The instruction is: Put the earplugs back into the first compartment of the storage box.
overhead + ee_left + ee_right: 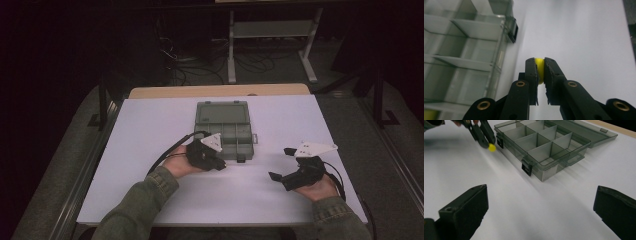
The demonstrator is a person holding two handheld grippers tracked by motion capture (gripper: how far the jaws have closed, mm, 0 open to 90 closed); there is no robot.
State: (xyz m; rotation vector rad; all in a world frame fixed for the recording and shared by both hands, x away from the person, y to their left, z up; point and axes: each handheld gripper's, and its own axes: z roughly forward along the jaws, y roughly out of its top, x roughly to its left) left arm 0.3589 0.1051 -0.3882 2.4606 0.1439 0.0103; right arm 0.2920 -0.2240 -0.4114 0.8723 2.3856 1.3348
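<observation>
We are holding two black grippers. Our right gripper (281, 164), nearest, is resting with jaws spread wide, holding nothing. Our left gripper (539, 65) is pinching one small yellow ball (539, 70) just beside one clear grey plastic compartment box (223, 129), lid open, on the white table (150, 125).

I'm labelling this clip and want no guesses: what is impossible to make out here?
- Yellow ball, left gripper view: the left gripper covers its sides, so its full shape is unclear.
- Compartment box, high view: dim and small, contents unreadable.
- Yellow thing, left gripper view: cut off by the corner.
</observation>
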